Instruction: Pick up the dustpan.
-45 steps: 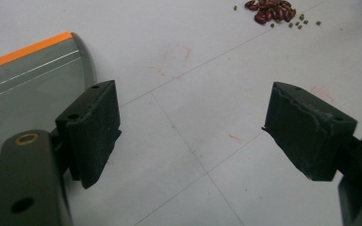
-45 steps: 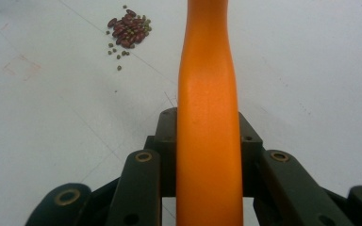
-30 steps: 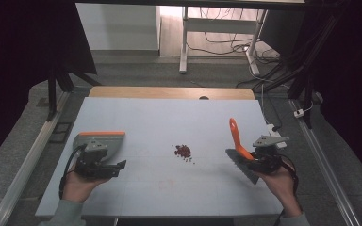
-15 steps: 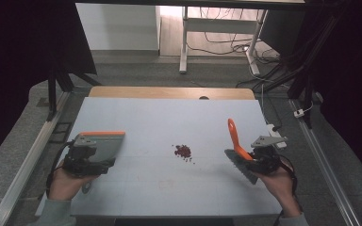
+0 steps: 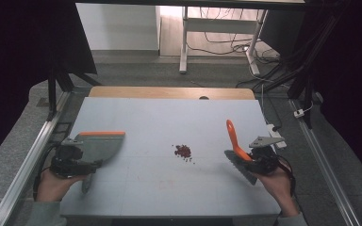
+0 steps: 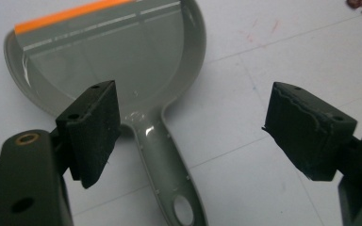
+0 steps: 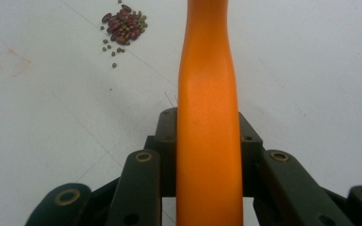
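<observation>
Looking down from the high view, we see a grey dustpan (image 5: 99, 147) lying flat near the left edge of the pale bench (image 5: 169, 117), its straight orange lip toward the far side and its handle running back toward the near edge. In the left gripper view the dustpan (image 6: 122, 61) shows a smooth, glossy grey scoop with pale stripes just behind the orange strip, and a slim handle ending in a hanging hole. Our left gripper (image 6: 188, 136) hangs over that handle with its jaws spread wide; one pad sits above the neck where scoop meets handle, the other stands well apart over bare bench, and neither presses on the dustpan. From above, the left gripper (image 5: 70, 160) sits at the near-left part of the bench, just beside the scoop. Our right gripper (image 5: 257, 157), near the right edge, is clamped on a brush (image 5: 235, 150) with a bright orange handle that rises tilted toward the far side and grey bristles down by the bench. In the right gripper view the brush (image 7: 207, 117) handle is a smooth, matte, gently waisted stem running straight up between the closed jaws. Between the two tools, about mid-bench, lies a small heap of dark red beans (image 5: 184, 150) with a few tiny greenish ones scattered beside it (image 7: 122, 28).
</observation>
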The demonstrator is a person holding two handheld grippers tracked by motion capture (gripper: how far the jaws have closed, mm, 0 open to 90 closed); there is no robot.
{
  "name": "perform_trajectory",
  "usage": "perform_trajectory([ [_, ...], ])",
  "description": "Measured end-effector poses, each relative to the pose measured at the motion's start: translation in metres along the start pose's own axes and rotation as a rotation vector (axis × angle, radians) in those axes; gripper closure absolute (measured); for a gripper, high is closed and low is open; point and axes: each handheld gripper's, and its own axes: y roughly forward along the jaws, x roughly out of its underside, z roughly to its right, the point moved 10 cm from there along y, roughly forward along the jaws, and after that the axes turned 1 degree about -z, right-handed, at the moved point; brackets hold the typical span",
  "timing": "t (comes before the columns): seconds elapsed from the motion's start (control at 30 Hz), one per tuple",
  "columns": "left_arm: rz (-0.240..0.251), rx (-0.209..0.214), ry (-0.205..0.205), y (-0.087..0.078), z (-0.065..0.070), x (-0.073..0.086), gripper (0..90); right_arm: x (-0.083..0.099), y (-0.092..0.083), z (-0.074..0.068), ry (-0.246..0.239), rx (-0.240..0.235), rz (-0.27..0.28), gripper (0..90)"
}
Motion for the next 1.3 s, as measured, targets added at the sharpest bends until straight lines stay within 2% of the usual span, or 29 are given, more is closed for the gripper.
perform_trajectory([
  [0.03, 0.0, 0.0, 0.0, 0.0, 0.0, 0.0, 19.8, 0.0, 0.001, 0.0, -0.004, 0.0, -0.002, 70.9],
  [0.13, -0.027, 0.036, -0.021, 0.007, -0.002, 0.005, 19.2, 0.001, 0.003, -0.002, -0.009, -0.002, -0.009, 70.9],
  [0.23, -0.056, 0.029, -0.048, 0.014, -0.006, 0.011, 18.8, 0.001, 0.004, -0.003, -0.017, -0.002, -0.012, 70.9],
  [0.5, -0.113, 0.038, -0.086, 0.031, -0.012, 0.023, 17.7, 0.002, 0.005, -0.002, -0.015, 0.003, -0.014, 70.9],
  [0.53, -0.127, 0.033, -0.101, 0.036, -0.015, 0.026, 17.7, 0.002, 0.005, -0.002, -0.015, 0.003, -0.015, 70.9],
  [0.8, -0.125, 0.022, -0.137, 0.047, -0.022, 0.029, 18.2, 0.003, 0.007, -0.002, -0.015, 0.007, -0.02, 70.9],
  [0.87, -0.107, 0.018, -0.152, 0.046, -0.025, 0.028, 19.7, 0.003, 0.007, -0.003, -0.015, 0.006, -0.024, 70.9],
  [0.93, -0.11, 0.021, -0.159, 0.044, -0.025, 0.029, 21.7, 0.003, 0.008, -0.003, -0.023, 0.005, -0.022, 70.9],
  [1.07, -0.103, 0.013, -0.157, 0.038, -0.024, 0.03, 21.8, 0.003, 0.008, -0.004, -0.025, 0.007, -0.022, 70.9],
  [1.13, -0.112, 0.007, -0.159, 0.038, -0.024, 0.032, 21.8, 0.004, 0.008, -0.003, -0.022, 0.009, -0.023, 70.9],
  [1.3, -0.151, 0.023, -0.165, 0.049, -0.023, 0.038, 21.4, 0.004, 0.009, -0.003, -0.021, 0.009, -0.027, 70.9],
])
